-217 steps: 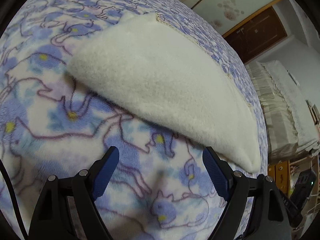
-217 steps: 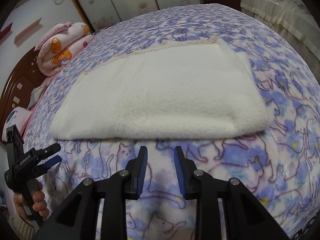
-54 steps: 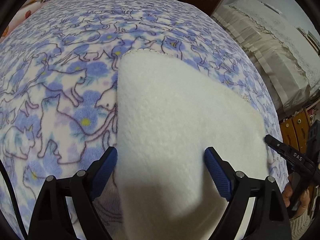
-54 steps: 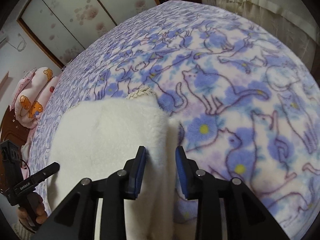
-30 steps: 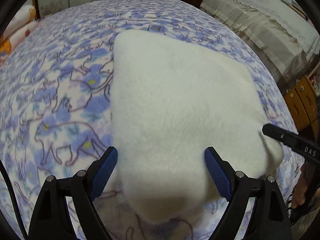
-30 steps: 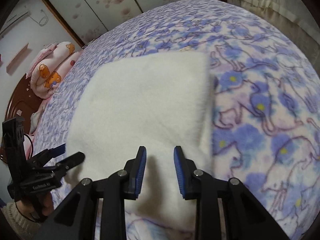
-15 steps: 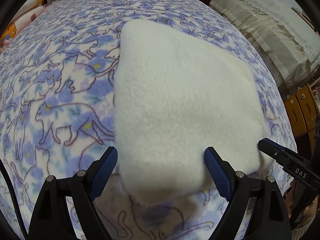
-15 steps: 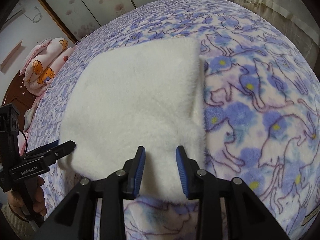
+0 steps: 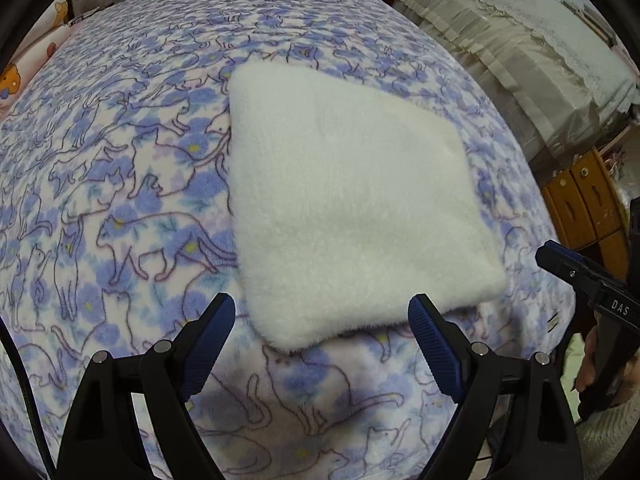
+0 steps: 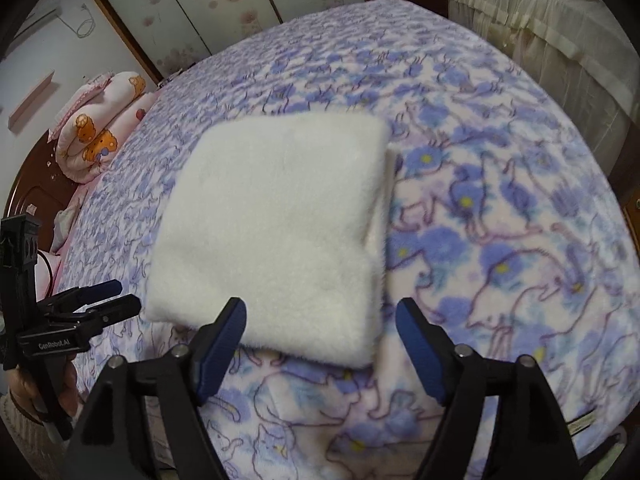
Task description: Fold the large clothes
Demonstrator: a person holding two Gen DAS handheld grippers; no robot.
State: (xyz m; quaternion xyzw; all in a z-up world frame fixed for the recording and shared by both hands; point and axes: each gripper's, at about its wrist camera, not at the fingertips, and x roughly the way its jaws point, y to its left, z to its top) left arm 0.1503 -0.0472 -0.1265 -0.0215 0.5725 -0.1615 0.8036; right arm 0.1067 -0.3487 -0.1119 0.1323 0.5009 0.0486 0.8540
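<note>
A fluffy white garment (image 9: 344, 208) lies folded into a thick square on the bed; it also shows in the right wrist view (image 10: 280, 232). My left gripper (image 9: 322, 328) is open and empty, just in front of the garment's near corner. My right gripper (image 10: 320, 336) is open and empty, its jaws wide apart at the garment's near edge, not touching it. The right gripper also shows at the right edge of the left wrist view (image 9: 560, 260). The left gripper shows at the left edge of the right wrist view (image 10: 104, 300).
The bed is covered by a blue and lilac cat-print blanket (image 9: 120, 184). A pink bear-print quilt (image 10: 96, 132) is rolled up by the headboard. A second bed with a cream cover (image 9: 520, 52) and a wooden cabinet (image 9: 580, 200) stand to the right.
My right gripper let go of the garment's edge and opened wide. Both grippers drew back from the folded garment, which now lies flat.
</note>
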